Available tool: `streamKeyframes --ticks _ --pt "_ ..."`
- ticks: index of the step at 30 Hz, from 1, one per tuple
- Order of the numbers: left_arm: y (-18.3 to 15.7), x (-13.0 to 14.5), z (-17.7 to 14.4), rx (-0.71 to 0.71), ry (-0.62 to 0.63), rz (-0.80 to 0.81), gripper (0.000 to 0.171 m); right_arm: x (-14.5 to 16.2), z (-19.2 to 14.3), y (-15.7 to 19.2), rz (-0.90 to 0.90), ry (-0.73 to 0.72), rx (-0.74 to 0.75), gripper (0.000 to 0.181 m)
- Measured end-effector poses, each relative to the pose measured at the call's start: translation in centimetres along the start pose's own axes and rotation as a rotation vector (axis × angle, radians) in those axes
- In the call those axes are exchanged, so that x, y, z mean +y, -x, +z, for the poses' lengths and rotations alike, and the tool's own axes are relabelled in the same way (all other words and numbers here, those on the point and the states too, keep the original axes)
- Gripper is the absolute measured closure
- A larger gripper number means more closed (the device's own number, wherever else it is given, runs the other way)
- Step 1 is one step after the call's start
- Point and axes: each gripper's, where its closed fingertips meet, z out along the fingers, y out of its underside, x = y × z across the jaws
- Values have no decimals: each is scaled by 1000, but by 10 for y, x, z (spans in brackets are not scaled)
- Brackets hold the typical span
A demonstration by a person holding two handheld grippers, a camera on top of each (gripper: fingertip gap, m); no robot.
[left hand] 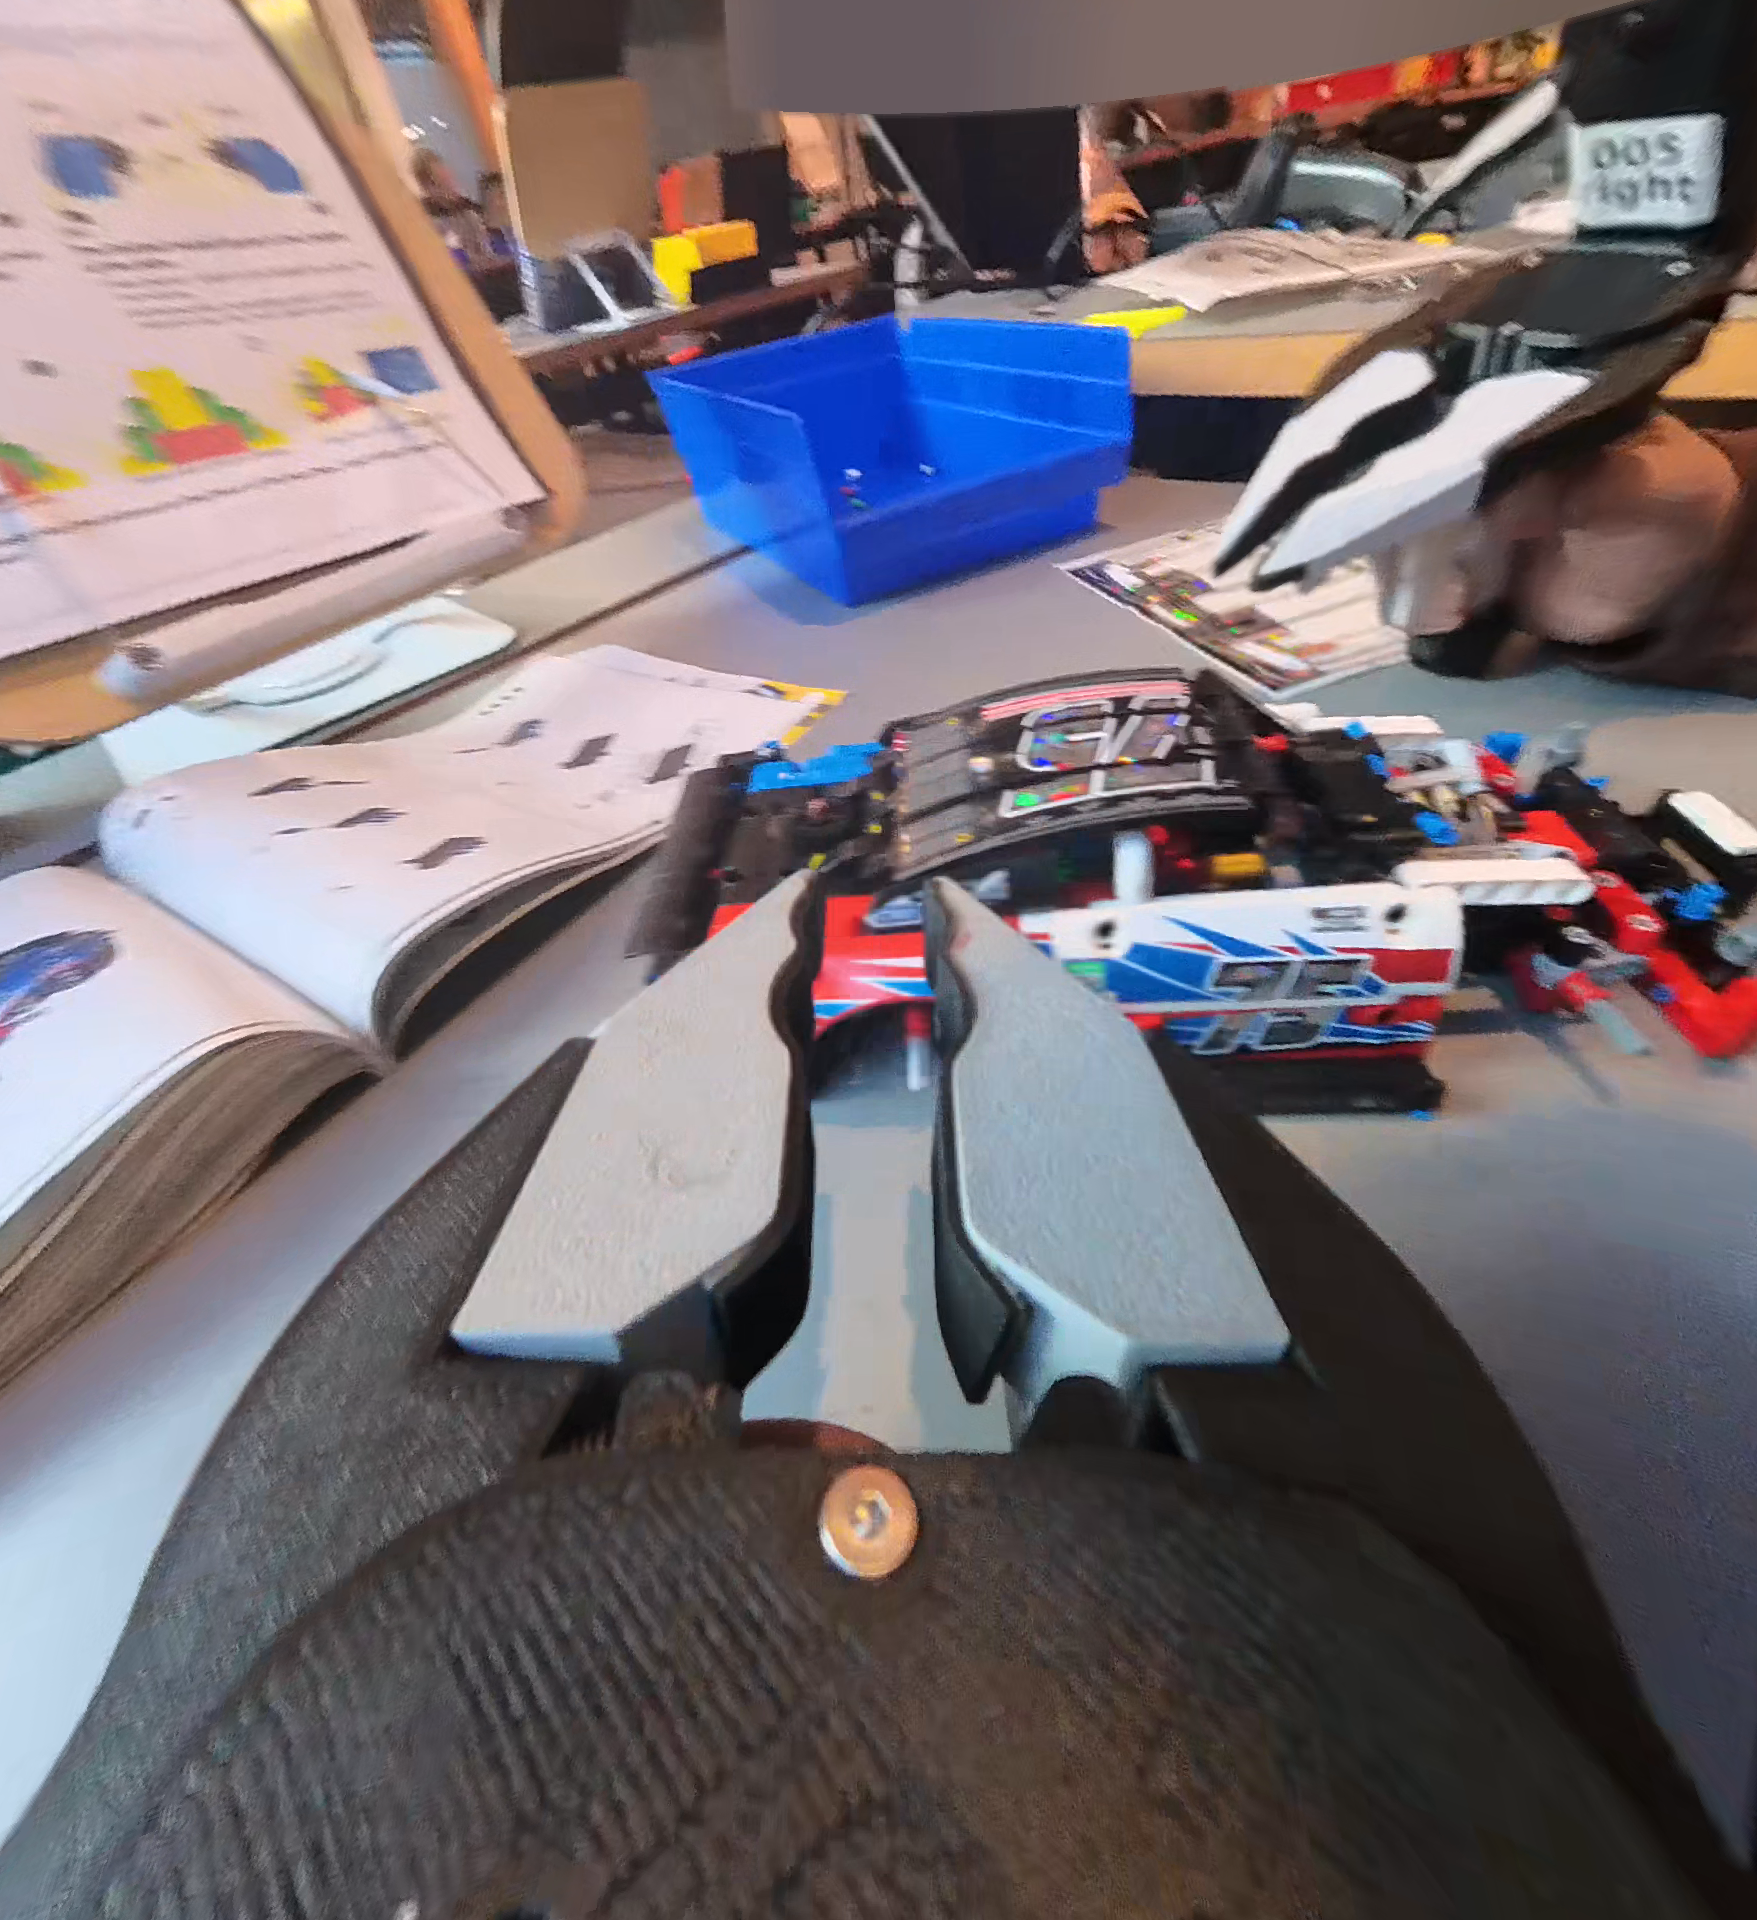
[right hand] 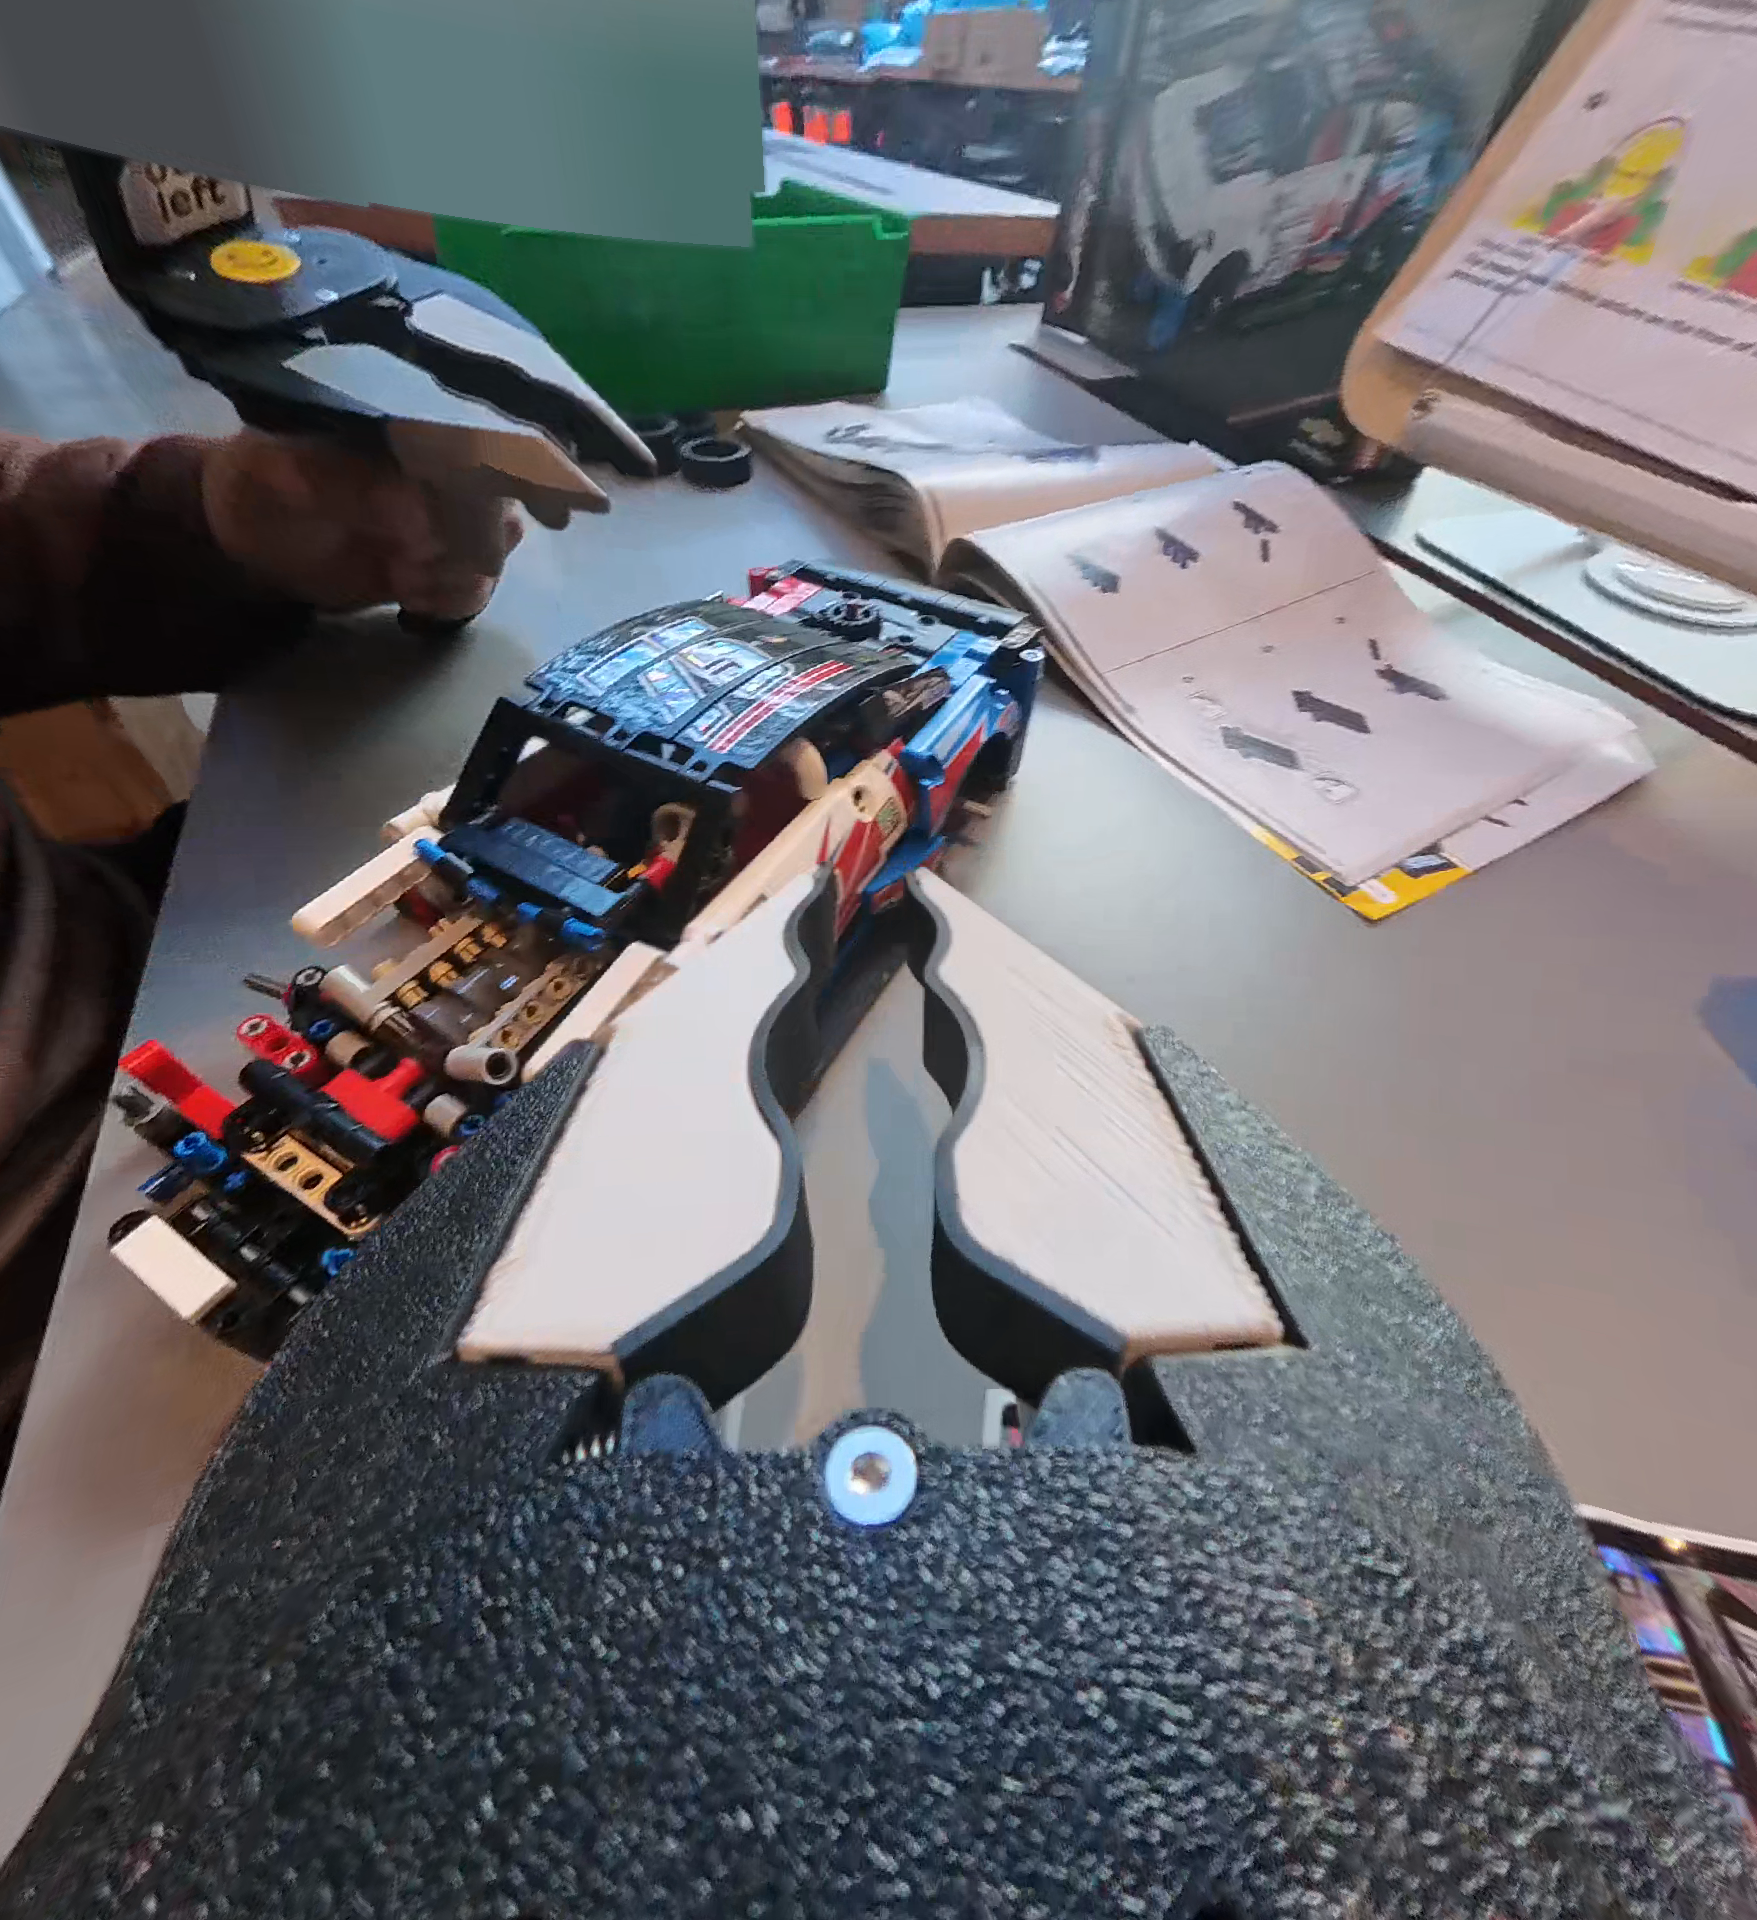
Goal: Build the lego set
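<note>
Left claw (left hand: 869, 904): slightly parted, empty | right claw (right hand: 863, 894): parted, empty | lego car (right hand: 749, 748) on surface (right hand: 1269, 1039) just ahead of both tips, probably awaiting its next part.

Red, white, blue striped lego car (left hand: 1217, 894), blue bin (left hand: 915, 457), green bin (right hand: 708, 301)

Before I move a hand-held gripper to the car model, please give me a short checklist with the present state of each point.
1. Left hand-held gripper empty, slightly open: ok.
2. Right hand-held gripper empty, slightly open: ok.
3. Partly built red, white and blue lego car resting on the grey table: ok.
4. Open paper instruction booklet visible beside the car: ok.
5. Blue plastic bin holds the next part: cannot tell.
</note>
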Motion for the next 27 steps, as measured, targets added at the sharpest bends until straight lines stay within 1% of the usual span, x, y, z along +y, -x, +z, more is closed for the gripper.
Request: streamKeyframes --ticks 2,4,11,15,17,19,21,22,24,26,27 --pt "7 -3 -2 2 -33 -43 156 -2 -2 -5 25 -19 7 168" --pt "8 -4 -2 18 -41 -70 156 -4 -5 -8 57 -43 4 166" --pt "0 -6 -2 54 -52 -32 157 -9 -11 -17 140 -97 -5 164" --pt "2 -10 -6 47 -92 -44 158 -9 -10 -22 167 -93 6 163" --pt "7 -15 -12 17 -136 -53 158 -7 -8 -23 185 -79 -3 162" --pt "11 -22 -22 -11 -207 -59 160 -5 -7 -24 203 -63 -5 160" --pt "8 -28 -36 26 -282 -49 157 -3 -5 -28 209 -52 18 158" --pt "7 -31 -44 59 -318 -53 150 -2 -5 -29 206 -49 35 158" --pt "7 -34 -56 126 -365 -84 124 -2 -6 -34 197 -47 79 158" --pt "10 -27 -68 184 -333 -76 105 -1 -7 -41 193 -42 135 158" --pt "17 -22 -75 186 -310 -61 90 0 -8 -47 192 -39 174 158"
